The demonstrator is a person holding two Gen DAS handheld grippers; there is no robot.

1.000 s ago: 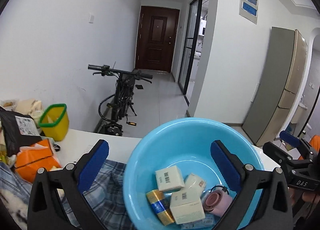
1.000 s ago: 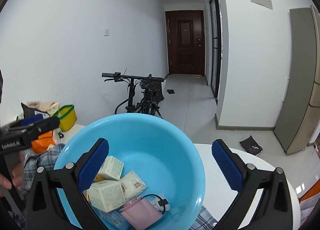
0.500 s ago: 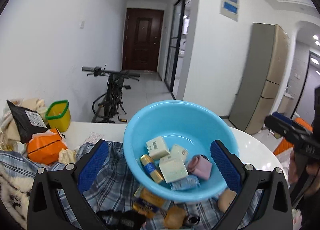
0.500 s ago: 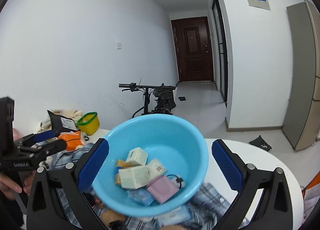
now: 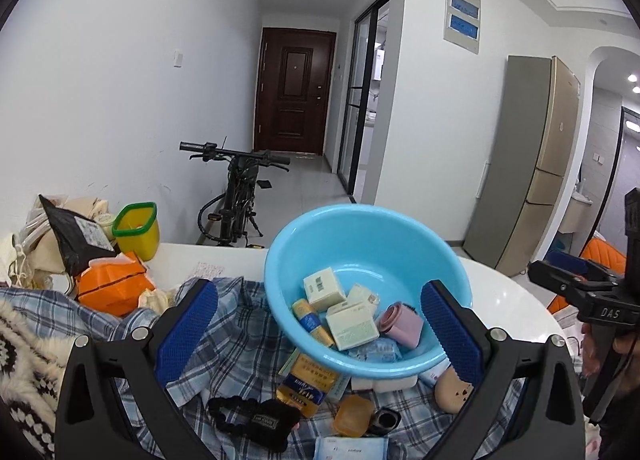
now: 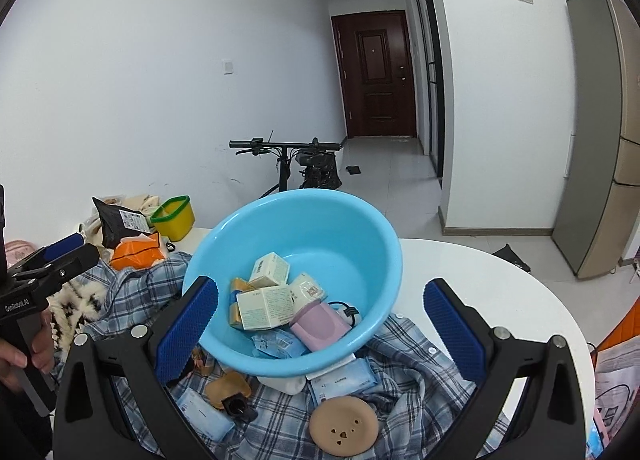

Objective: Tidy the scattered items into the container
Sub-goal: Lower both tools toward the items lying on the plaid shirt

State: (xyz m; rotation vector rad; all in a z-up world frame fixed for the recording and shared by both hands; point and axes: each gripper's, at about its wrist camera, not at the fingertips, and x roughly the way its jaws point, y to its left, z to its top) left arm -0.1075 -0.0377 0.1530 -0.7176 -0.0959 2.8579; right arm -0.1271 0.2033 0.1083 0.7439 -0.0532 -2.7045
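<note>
Both grippers hang empty with their jaws spread wide: the left gripper (image 5: 318,334) and the right gripper (image 6: 320,334) each frame the scene over a rumpled plaid cloth (image 6: 404,384). Nearest on that soft, folded fabric lie loose pieces not yet gathered: a flat tan round compact (image 6: 345,425) with a smooth matte lid, a glossy blue sachet (image 6: 343,376), a black elastic band (image 5: 256,418) and a translucent orange case (image 5: 353,415). Just beyond, the blue basin (image 6: 384,248), smooth rounded plastic, rests tilted on the cloth and on some of the items, already holding cream cardboard boxes (image 6: 264,306) and a pink cylinder (image 6: 320,324).

Judging by that tilt, a nudge on the rim could rock the basin and spill its contents; thin sachets may also slip from the ribbed pads, or the cloth may get pinched along with them. Farther off, the white round table (image 6: 480,284) is hard and glossy.
</note>
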